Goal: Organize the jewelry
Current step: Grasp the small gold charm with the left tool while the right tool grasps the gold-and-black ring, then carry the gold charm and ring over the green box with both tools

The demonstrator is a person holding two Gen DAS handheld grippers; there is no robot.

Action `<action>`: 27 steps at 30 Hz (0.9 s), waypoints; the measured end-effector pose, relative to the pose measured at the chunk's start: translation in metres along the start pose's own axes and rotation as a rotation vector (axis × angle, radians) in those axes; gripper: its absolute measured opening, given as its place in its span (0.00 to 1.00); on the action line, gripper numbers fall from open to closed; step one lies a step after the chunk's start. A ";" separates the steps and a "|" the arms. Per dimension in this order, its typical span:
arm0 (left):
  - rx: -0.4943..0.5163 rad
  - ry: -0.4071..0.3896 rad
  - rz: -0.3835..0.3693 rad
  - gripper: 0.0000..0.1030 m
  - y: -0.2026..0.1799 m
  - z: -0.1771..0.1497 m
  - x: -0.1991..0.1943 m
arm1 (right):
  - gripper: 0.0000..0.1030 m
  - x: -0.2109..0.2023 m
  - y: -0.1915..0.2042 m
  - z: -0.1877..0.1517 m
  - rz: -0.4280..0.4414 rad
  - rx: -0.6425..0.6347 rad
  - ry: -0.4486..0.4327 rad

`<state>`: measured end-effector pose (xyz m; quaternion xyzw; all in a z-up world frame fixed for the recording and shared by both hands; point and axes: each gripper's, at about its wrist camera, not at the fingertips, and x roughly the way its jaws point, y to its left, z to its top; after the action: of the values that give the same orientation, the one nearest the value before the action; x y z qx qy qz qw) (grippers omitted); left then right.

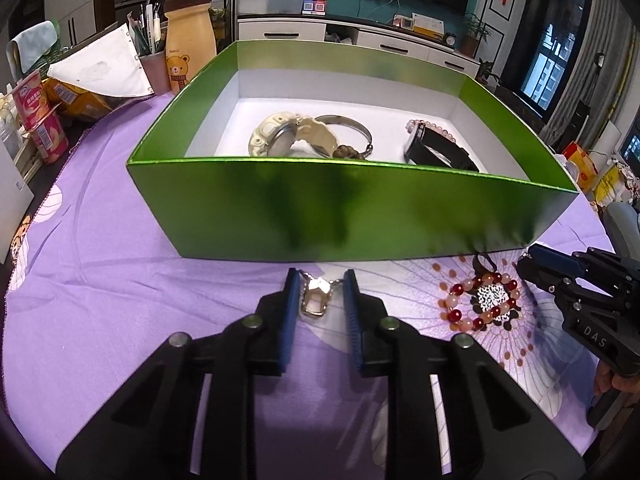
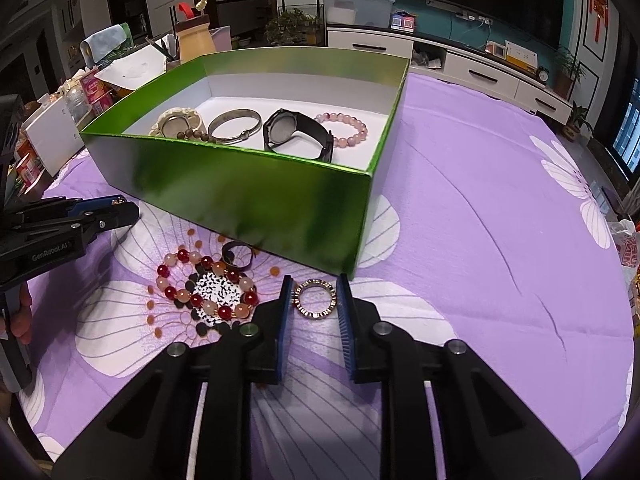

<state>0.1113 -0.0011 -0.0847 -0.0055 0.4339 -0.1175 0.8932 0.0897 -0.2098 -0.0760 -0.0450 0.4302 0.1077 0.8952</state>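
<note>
Left tool [image 1: 319, 276] low over the purple flowered cloth [image 1: 120, 280] on the bench, blue pads apart, straddling a small silvery chain piece [image 1: 316, 298] just short of the green box [image 1: 320, 208]; contact with either pad hard to judge, perhaps brushing the left one. Right tool [image 2: 313, 280] likewise spread, flanking a gold-toned ring bracelet [image 2: 315, 300] lying flat on the cloth by the box's near corner, not clamped. Beside it, a red and pink bead bracelet [image 2: 206, 288] on a printed flower, and a dark band [image 2: 238, 256] partly tucked against the box wall. Inside the box: cream watch [image 2: 174, 122], brown beads [image 2: 198, 136] half hidden by the rim, metal bangle [image 2: 236, 124], black watch [image 2: 296, 134], pink bead bracelet [image 2: 346, 130]. Box floor nearest the front wall hidden. Bear bottle [image 1: 188, 40] and snack packets [image 1: 44, 116] at the far left edge, cropped and blurred.
</note>
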 end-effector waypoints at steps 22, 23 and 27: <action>-0.035 0.005 -0.038 0.20 -0.010 -0.016 -0.034 | 0.20 -0.042 0.006 -0.008 0.089 0.043 -0.056; -0.036 0.001 -0.037 0.20 -0.010 -0.015 -0.037 | 0.20 -0.047 0.008 -0.007 0.092 0.039 -0.066; -0.036 -0.021 -0.028 0.20 -0.012 -0.010 -0.051 | 0.20 -0.063 0.008 -0.003 0.098 0.030 -0.098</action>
<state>0.0706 -0.0008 -0.0496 -0.0292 0.4264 -0.1221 0.8958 0.0471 -0.2118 -0.0291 -0.0052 0.3890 0.1470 0.9094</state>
